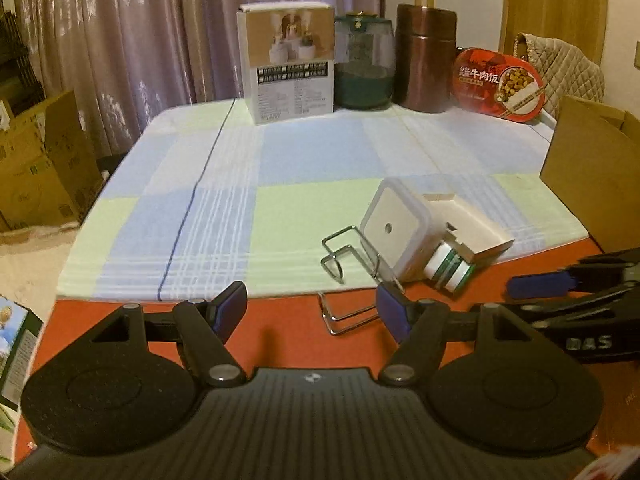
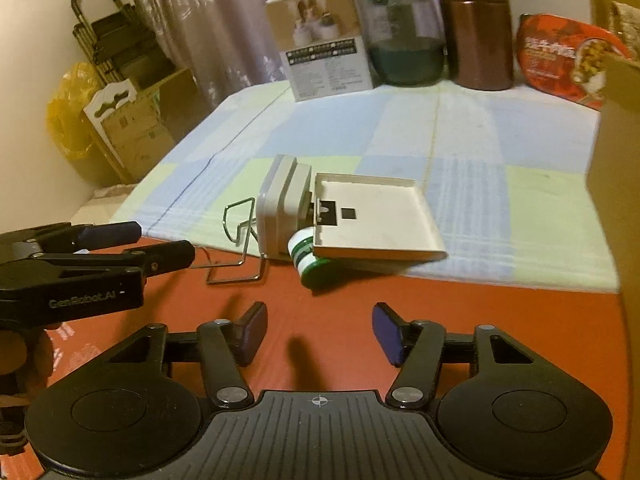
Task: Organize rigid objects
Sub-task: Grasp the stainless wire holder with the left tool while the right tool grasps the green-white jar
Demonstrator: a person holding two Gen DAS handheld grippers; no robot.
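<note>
A white square device lies on its side at the near edge of the checked cloth. A flat white tray leans on it and on a small white-and-green bottle lying under it. A bent wire rack lies left of the device. My left gripper is open and empty, just short of the wire rack. My right gripper is open and empty over the red tabletop, in front of the bottle. Each gripper shows in the other's view.
At the table's far edge stand a white product box, a green glass jar, a brown canister and a red food tin. A cardboard box stands at the right edge. More cardboard boxes sit on the floor left.
</note>
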